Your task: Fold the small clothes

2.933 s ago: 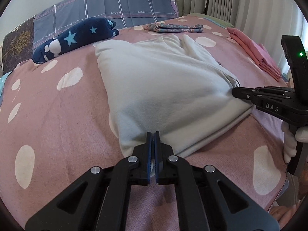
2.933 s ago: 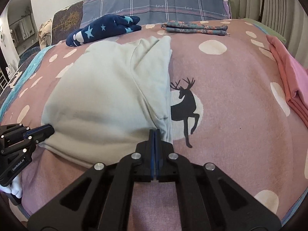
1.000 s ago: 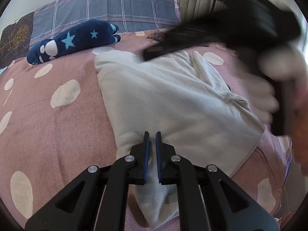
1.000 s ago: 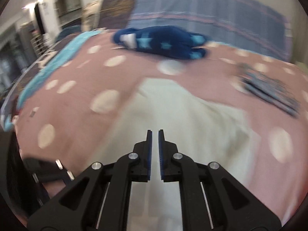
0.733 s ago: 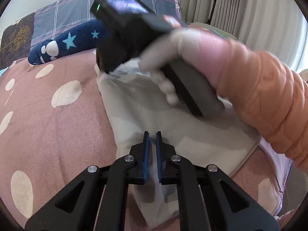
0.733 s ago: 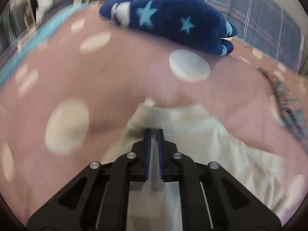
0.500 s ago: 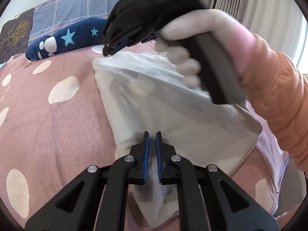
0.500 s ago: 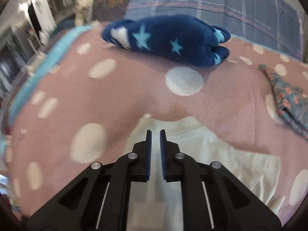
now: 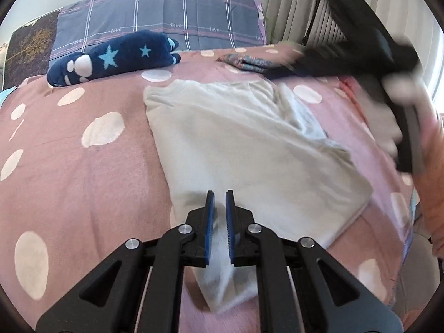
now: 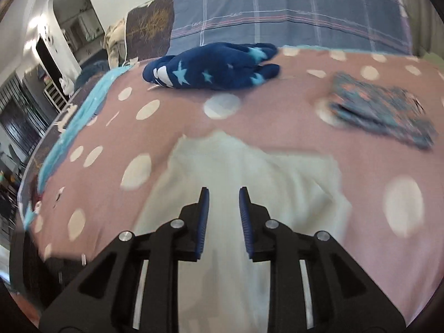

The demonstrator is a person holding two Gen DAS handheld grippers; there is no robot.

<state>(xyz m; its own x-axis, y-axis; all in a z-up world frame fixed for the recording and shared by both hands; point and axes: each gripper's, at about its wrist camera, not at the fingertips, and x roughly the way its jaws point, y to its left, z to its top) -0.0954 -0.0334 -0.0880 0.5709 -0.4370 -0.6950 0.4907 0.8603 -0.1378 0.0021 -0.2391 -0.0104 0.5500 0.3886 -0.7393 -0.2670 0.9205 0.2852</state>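
The cream garment (image 9: 249, 149) is lying folded on the pink dotted bedspread (image 9: 69, 172), near its front edge. Its near corner is still being pinched by the left gripper (image 9: 219, 216). The right gripper (image 10: 222, 213), earlier closed at the far hem, is opening, with nothing held between its jaws.

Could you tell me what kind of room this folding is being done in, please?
Most likely a bedroom: the cream garment lies on a bed with a pink dotted blanket, a plaid pillow at its head and curtains behind.
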